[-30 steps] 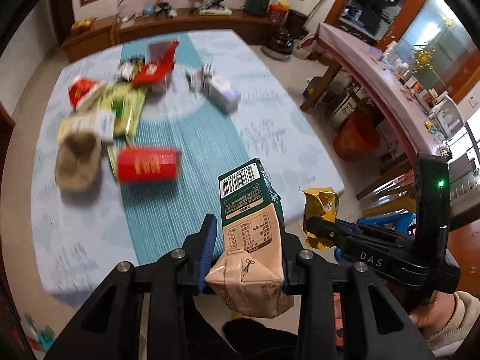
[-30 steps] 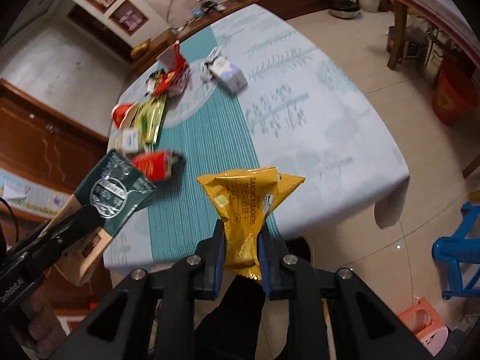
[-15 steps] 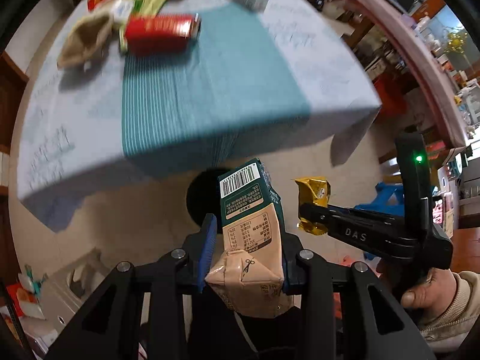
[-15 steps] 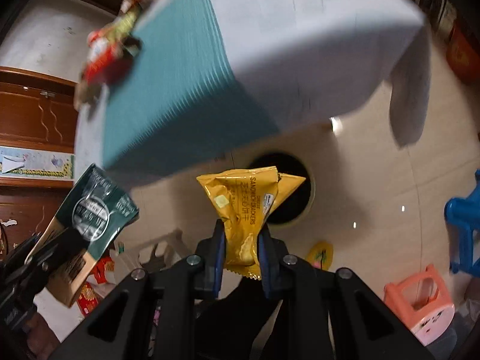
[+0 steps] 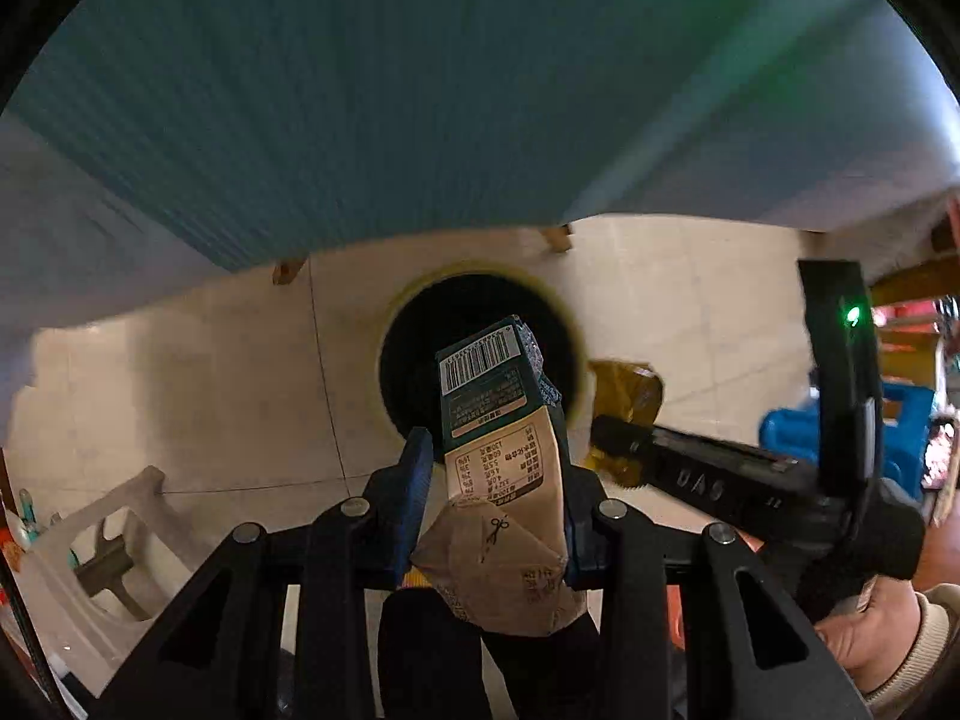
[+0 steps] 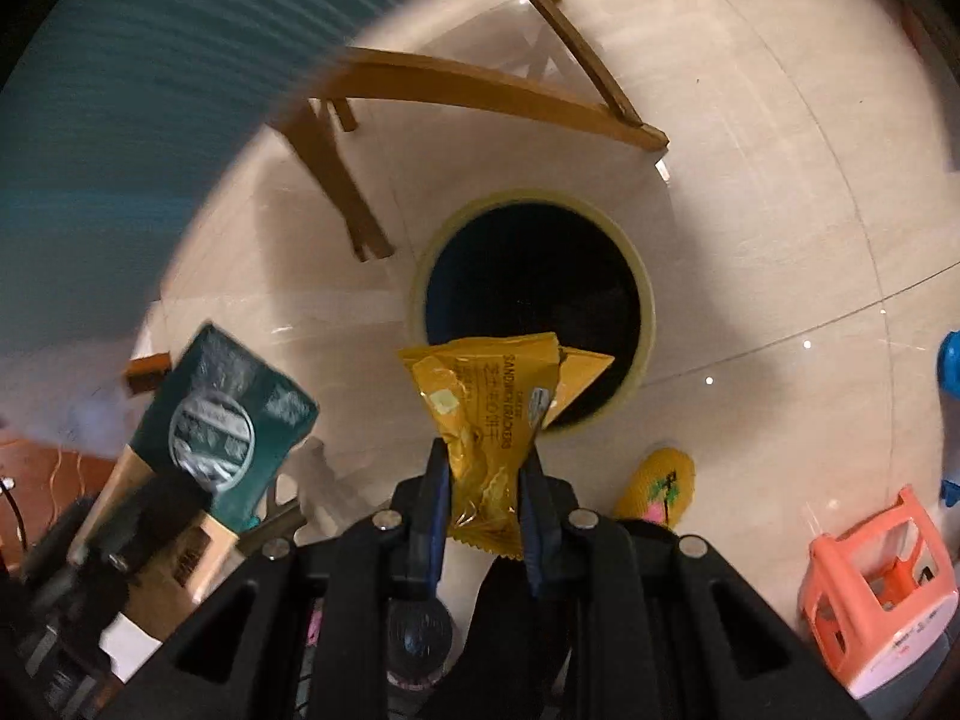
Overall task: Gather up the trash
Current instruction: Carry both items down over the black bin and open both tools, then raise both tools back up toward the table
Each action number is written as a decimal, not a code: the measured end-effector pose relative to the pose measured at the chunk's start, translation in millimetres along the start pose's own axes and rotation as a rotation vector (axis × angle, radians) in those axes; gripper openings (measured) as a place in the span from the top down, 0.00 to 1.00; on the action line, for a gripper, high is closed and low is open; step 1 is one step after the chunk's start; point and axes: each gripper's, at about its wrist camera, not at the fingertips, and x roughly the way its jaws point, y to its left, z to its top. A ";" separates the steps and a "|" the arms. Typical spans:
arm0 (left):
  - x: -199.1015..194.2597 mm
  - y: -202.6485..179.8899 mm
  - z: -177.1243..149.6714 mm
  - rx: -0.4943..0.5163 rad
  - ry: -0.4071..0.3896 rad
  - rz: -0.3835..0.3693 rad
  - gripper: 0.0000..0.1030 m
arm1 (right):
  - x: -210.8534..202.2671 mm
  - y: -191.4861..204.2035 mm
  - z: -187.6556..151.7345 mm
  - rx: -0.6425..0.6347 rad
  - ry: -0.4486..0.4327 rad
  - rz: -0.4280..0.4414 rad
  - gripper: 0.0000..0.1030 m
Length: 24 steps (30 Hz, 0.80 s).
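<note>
The left gripper is clamped on a green-and-tan carton at its lower half. The carton's long axis runs along the fingers, barcode end pointing down toward the dark mouth of the yellow-rimmed bin on the floor. It looks empty and light, with creased walls that would crush if squeezed hard; its flat sides are the sensible hold. To its right, the right gripper has a yellow cracker wrapper between its pads, and its jaws are opening. The wrapper stands lengthwise along the fingers, top flared over the bin's near rim. It is thin, slick film, probably almost weightless, best pinched near the crimped end.
</note>
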 end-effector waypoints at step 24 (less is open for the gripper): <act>48.5 32.8 7.4 -0.074 -0.078 0.090 0.19 | 61.0 -9.0 22.5 -0.006 -0.105 -0.096 0.45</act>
